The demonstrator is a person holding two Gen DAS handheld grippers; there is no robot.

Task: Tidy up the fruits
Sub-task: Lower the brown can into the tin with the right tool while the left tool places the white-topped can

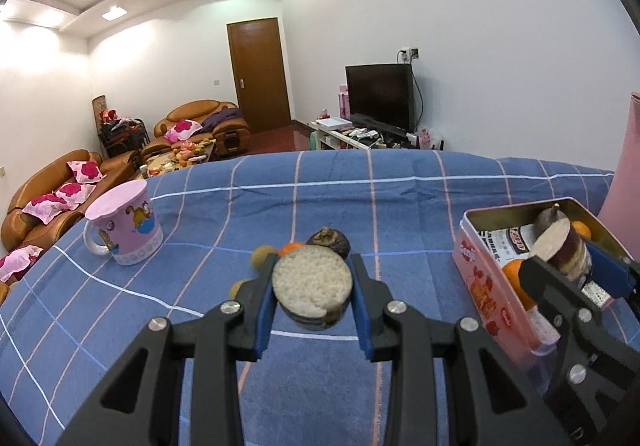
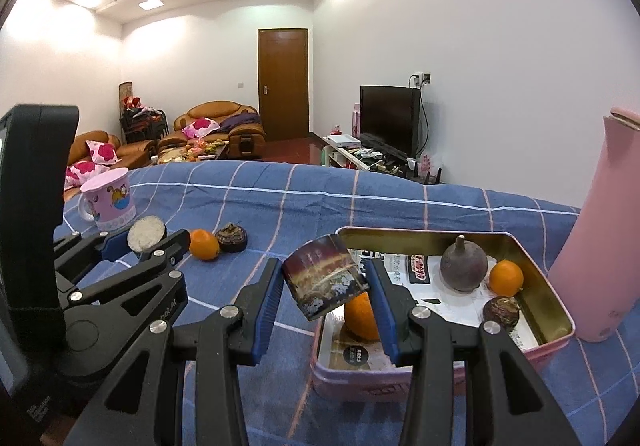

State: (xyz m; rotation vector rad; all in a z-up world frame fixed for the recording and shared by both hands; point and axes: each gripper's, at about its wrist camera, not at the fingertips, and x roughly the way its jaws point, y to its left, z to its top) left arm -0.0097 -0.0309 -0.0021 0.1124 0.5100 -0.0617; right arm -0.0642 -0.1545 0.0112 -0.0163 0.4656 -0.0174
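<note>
Left tongs (image 1: 313,288): I grip a cut fruit piece (image 1: 312,292) above the blue tabletop (image 1: 320,198).
Right tongs (image 2: 326,292): I hold another chunk (image 2: 325,283), maybe sugarcane, over the pink tin (image 2: 532,352).

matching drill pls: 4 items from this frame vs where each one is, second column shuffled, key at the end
Items:
1. left gripper
2. right gripper
3. pink mug
4. pink tin

Places or states:
A. stands on the blue checked cloth, far left, nothing gripping it
B. shut on a cane piece with its pale cut end facing the camera
C. holds oranges and dark round fruits on printed paper
D. shut on a cane piece with purple skin showing, over the tin's near corner

Pairs: 1-B, 2-D, 3-A, 4-C
</note>
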